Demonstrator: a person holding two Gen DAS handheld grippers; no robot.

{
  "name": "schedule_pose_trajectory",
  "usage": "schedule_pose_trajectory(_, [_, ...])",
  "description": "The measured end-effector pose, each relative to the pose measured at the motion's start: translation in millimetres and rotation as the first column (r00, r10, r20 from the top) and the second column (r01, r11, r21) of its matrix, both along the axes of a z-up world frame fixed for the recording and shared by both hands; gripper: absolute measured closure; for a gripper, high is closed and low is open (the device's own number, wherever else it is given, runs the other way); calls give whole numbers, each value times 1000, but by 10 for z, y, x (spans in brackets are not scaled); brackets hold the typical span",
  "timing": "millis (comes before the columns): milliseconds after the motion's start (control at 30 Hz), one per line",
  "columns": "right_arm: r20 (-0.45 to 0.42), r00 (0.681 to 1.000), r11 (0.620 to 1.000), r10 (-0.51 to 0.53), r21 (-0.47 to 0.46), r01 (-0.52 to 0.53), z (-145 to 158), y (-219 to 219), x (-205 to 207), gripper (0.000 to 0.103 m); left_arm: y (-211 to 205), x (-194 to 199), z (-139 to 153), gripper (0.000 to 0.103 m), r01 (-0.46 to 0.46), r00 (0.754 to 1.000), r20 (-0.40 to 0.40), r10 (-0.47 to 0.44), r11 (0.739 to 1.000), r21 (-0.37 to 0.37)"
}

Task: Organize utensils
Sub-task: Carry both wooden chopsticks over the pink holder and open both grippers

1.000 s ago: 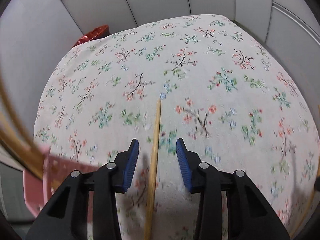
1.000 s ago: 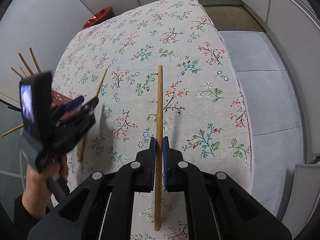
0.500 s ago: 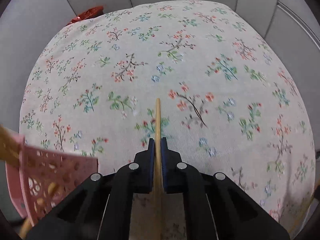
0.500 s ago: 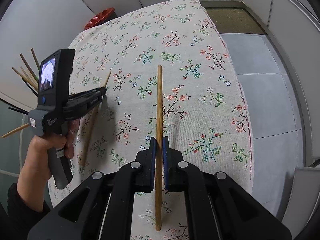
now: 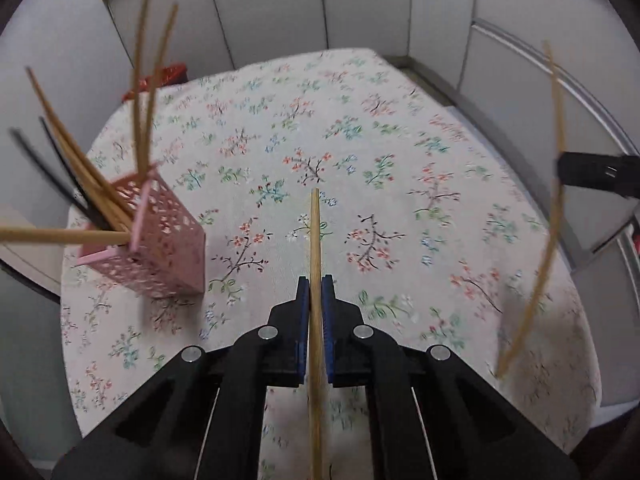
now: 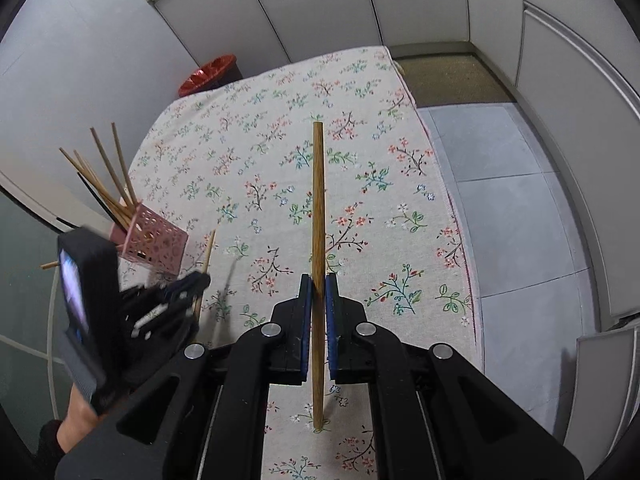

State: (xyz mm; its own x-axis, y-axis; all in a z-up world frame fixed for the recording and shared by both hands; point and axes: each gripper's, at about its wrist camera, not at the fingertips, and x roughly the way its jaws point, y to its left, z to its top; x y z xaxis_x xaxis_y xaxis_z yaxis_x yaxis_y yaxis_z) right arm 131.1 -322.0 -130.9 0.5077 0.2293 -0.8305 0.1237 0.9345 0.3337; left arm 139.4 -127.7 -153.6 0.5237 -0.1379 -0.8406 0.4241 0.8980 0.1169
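Observation:
My left gripper [image 5: 315,292] is shut on a wooden chopstick [image 5: 315,240] and holds it above the floral tablecloth [image 5: 360,140]. A pink perforated holder [image 5: 160,236] with several wooden and black chopsticks stands to its left. My right gripper [image 6: 317,292] is shut on a second wooden chopstick [image 6: 318,200], lifted over the cloth. In the right wrist view the left gripper [image 6: 192,284] shows at the left with its chopstick [image 6: 206,258], next to the pink holder [image 6: 154,246]. The right gripper's chopstick [image 5: 554,184] shows blurred at the right of the left wrist view.
A red bin [image 6: 208,76] stands on the floor beyond the table's far left corner. Grey cabinet panels [image 6: 420,0] surround the table. The table's right edge [image 6: 448,200] drops to a grey tiled floor [image 6: 520,200].
My left gripper closed on the chopstick lying on the cloth and lifted it up and back, bringing the pink holder into view. My right gripper still holds its chopstick.

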Motion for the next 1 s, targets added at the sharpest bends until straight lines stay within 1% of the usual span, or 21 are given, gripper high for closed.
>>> schedule_pose_trajectory(33, [12,1000,1000,0,-6,0,40,20,-30,97,30,-70,72,97,8,1000,18,-8,1000,-11])
schedule_pose_trajectory(133, [44,999,999,4,-33,-2,139,69,-99,97,176,-359,408,97,39,994,107,-32,997,-64])
schedule_pose_trajectory(200, [63,998,999,9,-38,-6,200,101,-148,97,276,-431,566,97,46,989,146,-31,994,-103])
schedule_pose_trajectory(300, [98,995,999,18,-39,-14,322,172,-223,97,423,-587,827,97,47,980,200,-13,985,-166])
schedule_pose_trajectory(467, [174,984,998,36,-52,-28,565,336,-294,97,617,-703,1156,97,48,961,276,20,970,-239])
schedule_pose_trajectory(600, [229,972,997,59,-69,-44,755,494,-293,97,826,-781,1491,97,47,941,333,64,948,-314])
schedule_pose_trajectory(633, [239,969,997,62,-69,-47,789,522,-289,97,884,-793,1579,97,46,933,352,78,943,-330])
schedule_pose_trajectory(700, [268,961,997,70,-62,-55,889,592,-275,97,1021,-826,1770,97,36,908,401,122,930,-366])
schedule_pose_trajectory(767, [294,953,997,70,-60,-55,983,651,-266,97,1151,-825,1920,97,13,876,449,174,924,-383])
schedule_pose_trajectory(833, [332,941,997,71,-62,-54,1090,727,-250,97,1288,-751,2020,97,-22,857,464,226,914,-405])
schedule_pose_trajectory(933, [376,924,997,75,-61,-56,1173,840,-229,97,1442,-631,2068,97,-83,834,461,304,894,-440])
schedule_pose_trajectory(1000, [398,913,996,83,-51,-68,1205,926,-199,97,1524,-512,2064,97,-121,804,478,353,884,-451])
